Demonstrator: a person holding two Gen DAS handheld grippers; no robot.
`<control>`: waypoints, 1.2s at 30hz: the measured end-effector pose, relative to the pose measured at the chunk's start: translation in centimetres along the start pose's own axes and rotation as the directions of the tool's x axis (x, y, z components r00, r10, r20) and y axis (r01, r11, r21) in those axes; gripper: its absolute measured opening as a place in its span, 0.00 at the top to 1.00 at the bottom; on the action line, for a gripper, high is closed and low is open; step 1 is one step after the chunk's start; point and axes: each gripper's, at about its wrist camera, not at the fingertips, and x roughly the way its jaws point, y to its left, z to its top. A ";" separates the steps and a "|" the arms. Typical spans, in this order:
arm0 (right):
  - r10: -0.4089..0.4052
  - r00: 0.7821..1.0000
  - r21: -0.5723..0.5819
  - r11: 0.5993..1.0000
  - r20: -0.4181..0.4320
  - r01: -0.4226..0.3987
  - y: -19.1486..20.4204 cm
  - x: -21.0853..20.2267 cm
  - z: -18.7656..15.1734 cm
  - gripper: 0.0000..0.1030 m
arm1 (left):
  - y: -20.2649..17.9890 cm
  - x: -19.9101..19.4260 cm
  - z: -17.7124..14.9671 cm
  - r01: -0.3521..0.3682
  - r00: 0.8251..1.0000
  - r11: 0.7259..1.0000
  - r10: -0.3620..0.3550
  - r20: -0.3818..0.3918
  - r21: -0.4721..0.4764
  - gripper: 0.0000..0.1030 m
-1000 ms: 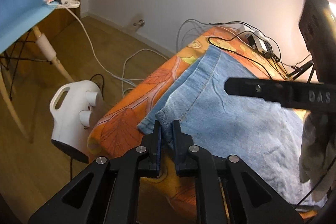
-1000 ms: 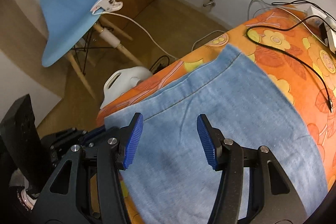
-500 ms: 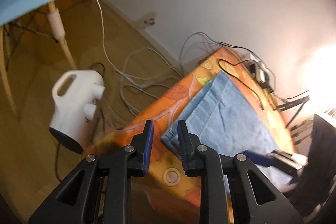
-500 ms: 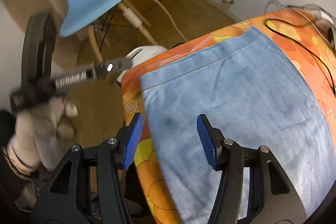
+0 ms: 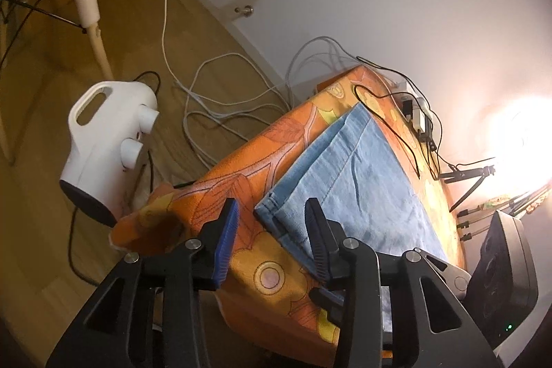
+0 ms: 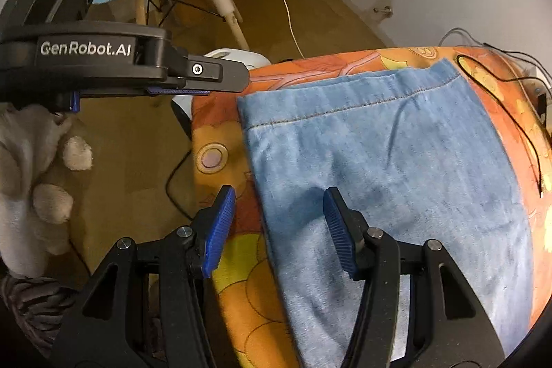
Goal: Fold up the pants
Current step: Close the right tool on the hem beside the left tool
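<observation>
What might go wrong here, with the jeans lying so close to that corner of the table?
The jeans lie flush with the edge of the orange cloth, so a nudge might slide them off. The left gripper is opening, nothing between its pads, the hem corner just beyond; the right gripper is closing above the denim. A black cable alongside could snag.

closing right gripper (image 6: 277, 228) over folded denim pants (image 6: 379, 161) on orange cloth (image 6: 220, 126)
</observation>
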 end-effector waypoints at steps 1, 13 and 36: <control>-0.022 1.000 -0.001 1.000 0.002 0.022 0.0 0.0 0.0 0.60 | 0.0 0.1 0.0 0.000 1.000 1.000 0.000 -0.005 -0.005 0.63; 0.045 0.998 0.111 0.993 0.044 -0.050 -2.2 -0.5 -0.2 0.80 | -0.8 1.8 -0.2 0.008 0.999 0.999 -0.009 -0.035 -0.036 0.57; 0.219 0.960 0.535 0.797 0.175 -0.280 -13.5 -3.6 0.5 0.27 | -6.0 1.3 -1.7 -0.013 0.998 0.982 0.001 0.063 0.188 0.89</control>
